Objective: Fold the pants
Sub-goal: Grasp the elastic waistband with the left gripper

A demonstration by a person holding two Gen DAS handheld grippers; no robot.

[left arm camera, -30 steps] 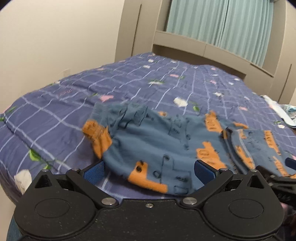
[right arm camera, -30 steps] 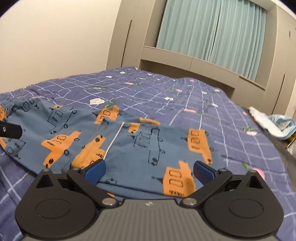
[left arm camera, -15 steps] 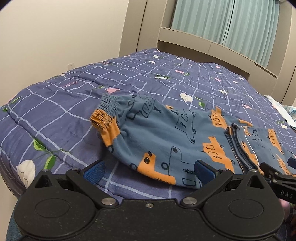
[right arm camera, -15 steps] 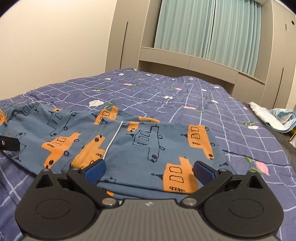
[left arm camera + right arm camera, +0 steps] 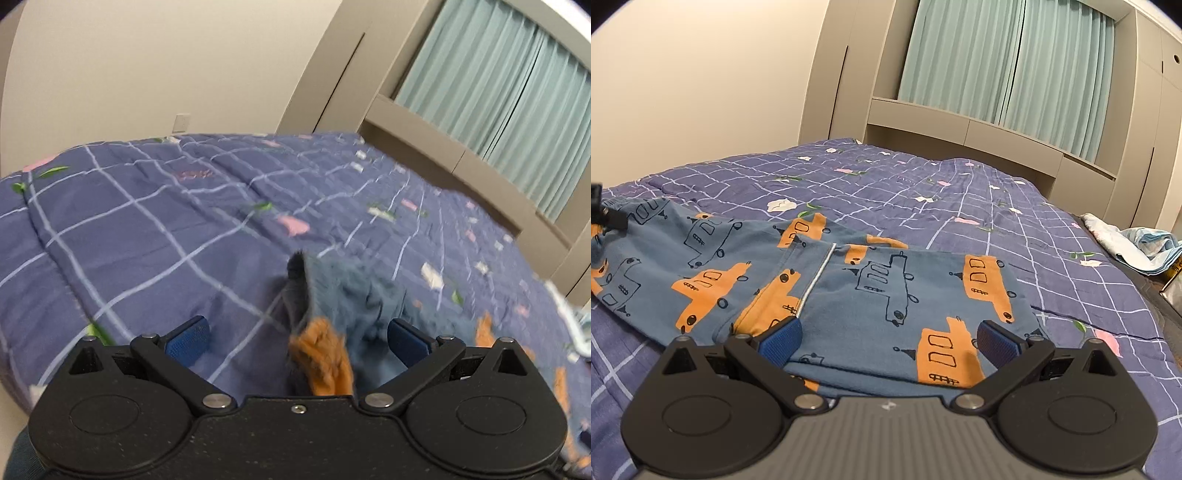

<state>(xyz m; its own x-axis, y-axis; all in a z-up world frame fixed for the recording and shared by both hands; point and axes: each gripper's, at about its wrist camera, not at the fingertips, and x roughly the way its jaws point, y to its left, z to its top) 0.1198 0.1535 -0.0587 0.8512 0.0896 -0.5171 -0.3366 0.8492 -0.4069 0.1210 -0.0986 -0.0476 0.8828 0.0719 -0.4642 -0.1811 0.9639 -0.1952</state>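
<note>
I see my left hand-held gripper [image 5: 297, 334]: black speckled body, blue ribbed pads, silver screws. Right hand-held gripper [image 5: 889, 338]: same black linkages w/ grey ribbed centre plate.

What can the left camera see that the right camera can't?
Only the left wrist view shows the wall outlet and the bunched end of the pants up close, blurry, between the open fingers of the left hand-held gripper. Only the right wrist view shows the pants spread flat with their truck print, the crumpled cloth at the bed's edge, and the open right hand-held gripper. Both show the quilt and curtains.
</note>
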